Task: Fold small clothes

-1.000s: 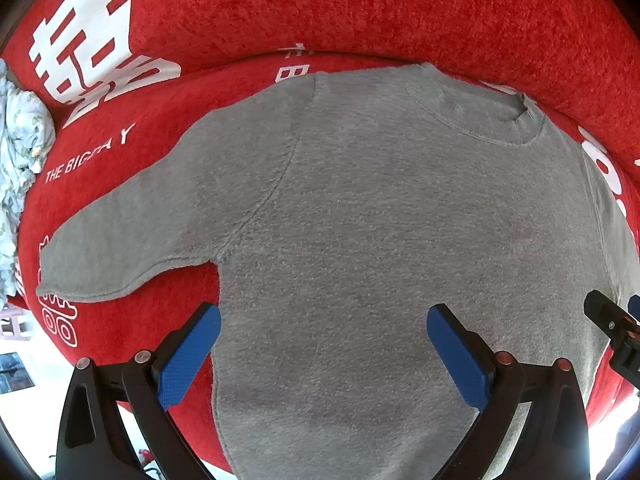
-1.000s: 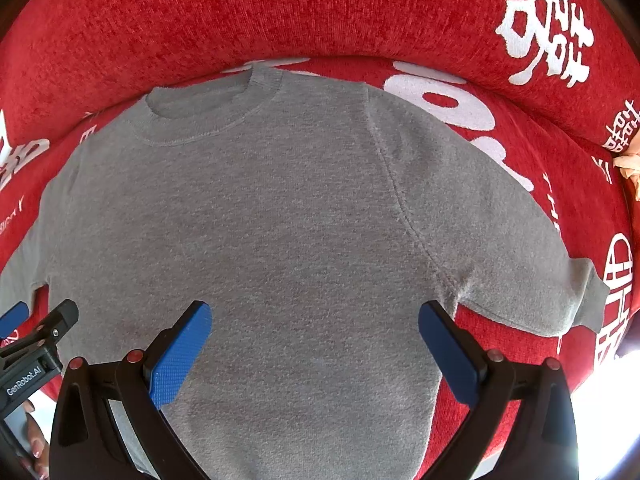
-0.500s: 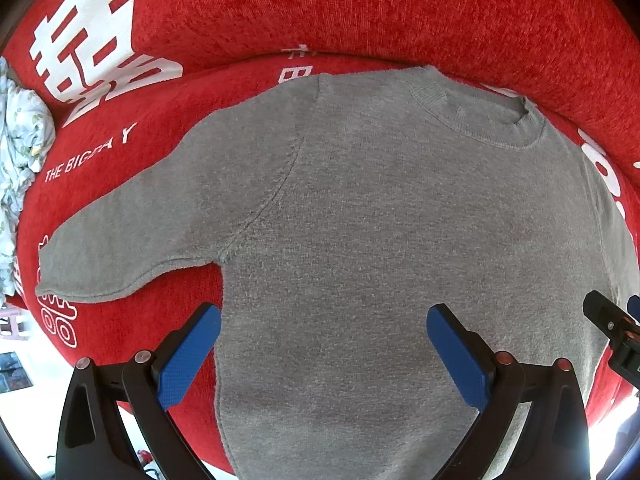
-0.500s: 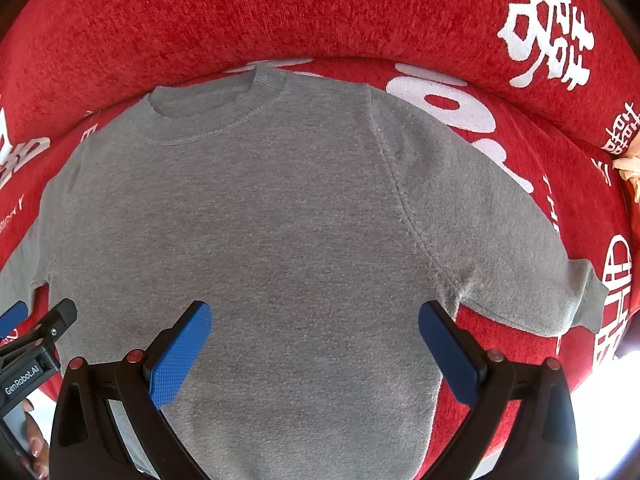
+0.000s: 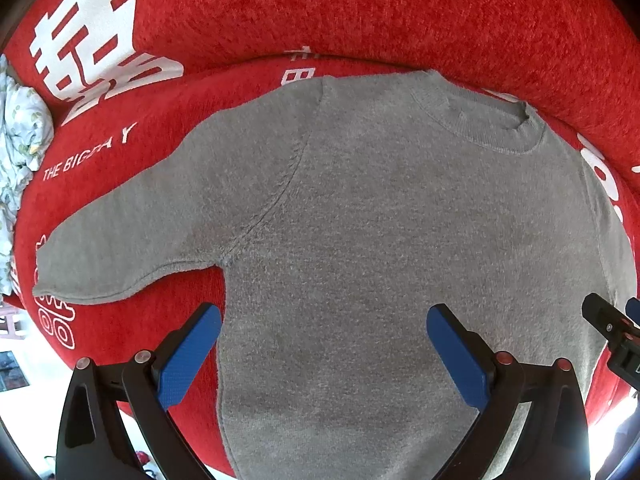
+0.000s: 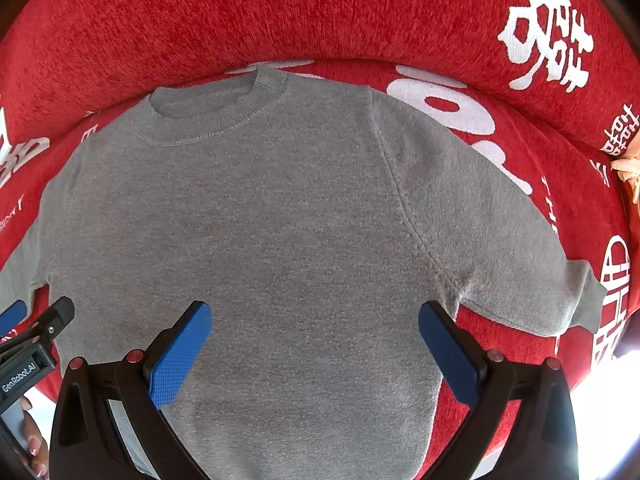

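A small grey sweater lies flat on a red sofa seat, collar toward the backrest, both sleeves spread out. It also shows in the right wrist view. My left gripper is open and empty above the sweater's lower left body, near the left armpit. My right gripper is open and empty above the lower right body, its right finger near the right armpit. The left sleeve and the right sleeve lie untouched.
The red sofa cover has white printed characters. A floral cloth lies at the seat's far left. A beige item sits at the far right. The sofa's front edge drops off just below the grippers.
Both grippers have shifted slightly; the sweater appears a little lower and closer in both views. Both grippers stay open and nothing has been gripped.
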